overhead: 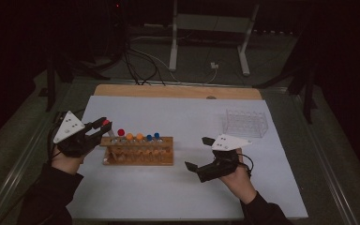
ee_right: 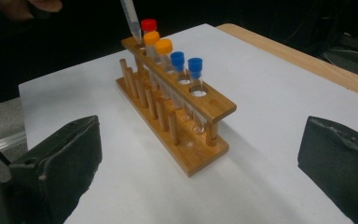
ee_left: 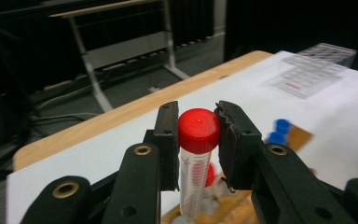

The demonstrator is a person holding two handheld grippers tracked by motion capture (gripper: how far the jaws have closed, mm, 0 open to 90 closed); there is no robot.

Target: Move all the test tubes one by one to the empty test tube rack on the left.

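We have the red-capped tube pinched in our left gripper, the pads clamped on either side of the screw cap, and it hangs at the near-left end of the wooden rack, its tip just over the rack's end hole as the right gripper view shows. We judge it light and stiff, a thin clear plastic tube with printed graduations, so weight is no worry; the smooth wall looks slippery, while the ribbed cap gives the pads something to bite. Holding at the cap seems the best place to us, though the long body below can swing and knock the rack. Our right gripper stands wide and holds nothing, resting on the white table cover, to the right of the rack. A clear plastic rack sits well apart at the far right.
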